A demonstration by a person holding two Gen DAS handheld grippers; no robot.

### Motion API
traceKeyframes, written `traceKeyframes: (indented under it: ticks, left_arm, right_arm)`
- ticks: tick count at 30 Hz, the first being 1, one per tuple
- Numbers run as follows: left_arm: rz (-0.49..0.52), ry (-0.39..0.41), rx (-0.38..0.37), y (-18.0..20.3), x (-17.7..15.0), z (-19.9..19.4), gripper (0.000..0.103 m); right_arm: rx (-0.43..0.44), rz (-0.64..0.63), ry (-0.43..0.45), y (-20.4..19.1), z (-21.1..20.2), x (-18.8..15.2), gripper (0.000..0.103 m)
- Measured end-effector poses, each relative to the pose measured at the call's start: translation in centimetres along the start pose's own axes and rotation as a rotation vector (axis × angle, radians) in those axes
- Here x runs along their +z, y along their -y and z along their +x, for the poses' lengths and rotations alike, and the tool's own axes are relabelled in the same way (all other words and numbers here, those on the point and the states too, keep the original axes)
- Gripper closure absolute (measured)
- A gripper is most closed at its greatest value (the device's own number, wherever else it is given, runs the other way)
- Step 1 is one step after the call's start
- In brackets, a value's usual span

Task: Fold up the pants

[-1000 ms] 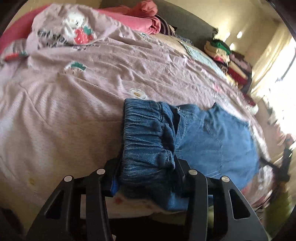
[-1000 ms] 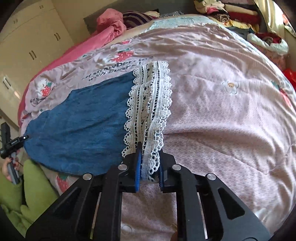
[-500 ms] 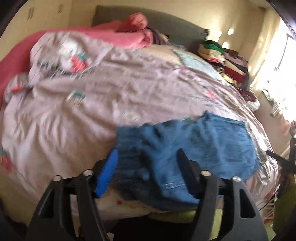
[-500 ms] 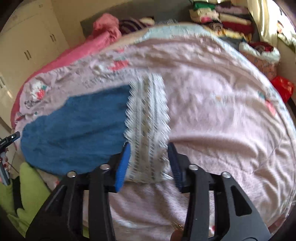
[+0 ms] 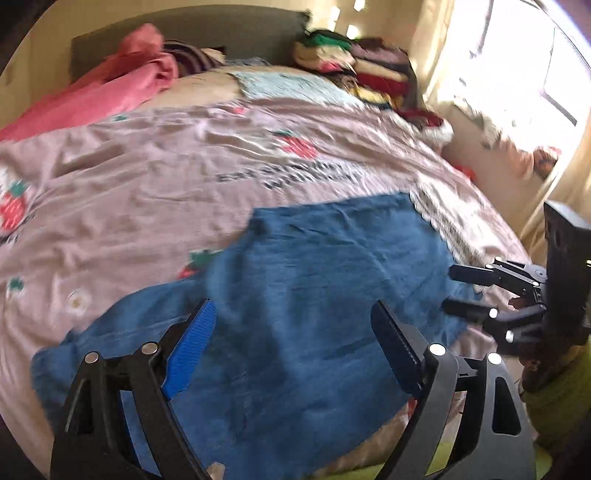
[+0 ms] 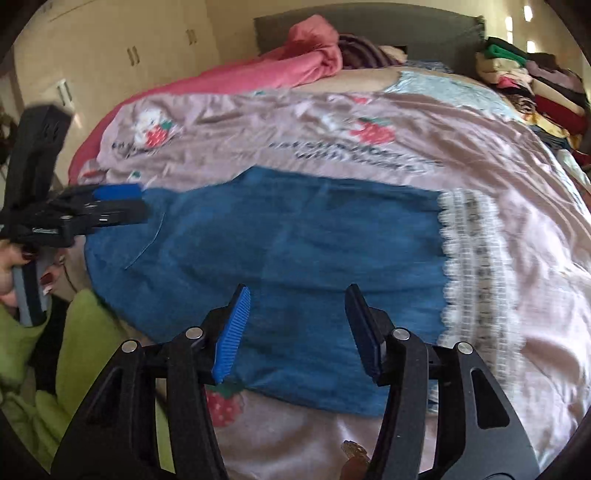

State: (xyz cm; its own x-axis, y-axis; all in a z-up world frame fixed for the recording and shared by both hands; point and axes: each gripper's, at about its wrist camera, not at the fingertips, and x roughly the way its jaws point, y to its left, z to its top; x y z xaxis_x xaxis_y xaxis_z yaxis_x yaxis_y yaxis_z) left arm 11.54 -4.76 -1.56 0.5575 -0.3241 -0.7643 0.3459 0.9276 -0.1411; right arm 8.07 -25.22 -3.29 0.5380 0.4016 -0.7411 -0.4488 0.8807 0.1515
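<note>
Blue denim pants (image 5: 314, 295) with a white lace hem (image 5: 447, 221) lie flat on the pink strawberry-print bedspread (image 5: 147, 177). In the right wrist view the pants (image 6: 295, 251) span the middle and the lace hem (image 6: 476, 273) is at the right. My left gripper (image 5: 295, 328) is open and empty above the waist end; it also shows in the right wrist view (image 6: 122, 203) at the left. My right gripper (image 6: 295, 317) is open and empty above the pants' near edge; it also shows in the left wrist view (image 5: 458, 288) at the right.
A rumpled pink blanket (image 6: 280, 66) lies by the grey headboard (image 6: 388, 26). Stacks of folded clothes (image 6: 535, 85) stand at the far right of the bed. Cream wardrobe doors (image 6: 122, 55) are at the left. A green cloth (image 6: 55, 350) hangs at the bed's near edge.
Both grippers opened and let go: the left released the waistband, the right released the lace hem. Both drew back, and the pants now lie spread flat on the bed.
</note>
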Motion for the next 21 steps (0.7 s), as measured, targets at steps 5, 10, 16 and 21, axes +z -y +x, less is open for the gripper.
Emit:
traceKeyframes:
  ticks: [5,10,16,21]
  left_arm:
    - [0.069,-0.082,0.001,1.5,-0.2,3.7,0.018]
    - [0.091,-0.128,0.056,0.9,-1.3,6.0,0.018]
    - [0.078,-0.124,0.033,0.5,-1.6,6.3,0.009]
    - [0.042,-0.084,-0.016,0.9,-1.0,3.7,0.006]
  right_arm:
    - [-0.100,0.028,-0.096,1.0,2.1,-0.8,0.056]
    - [-0.135,0.139,-0.108,4.2,1.5,-2.0,0.057]
    - [-0.137,0.164,-0.107,4.8,1.4,-2.2,0.056]
    - [-0.130,0.184,-0.071,5.0,-0.2,-1.5,0.049]
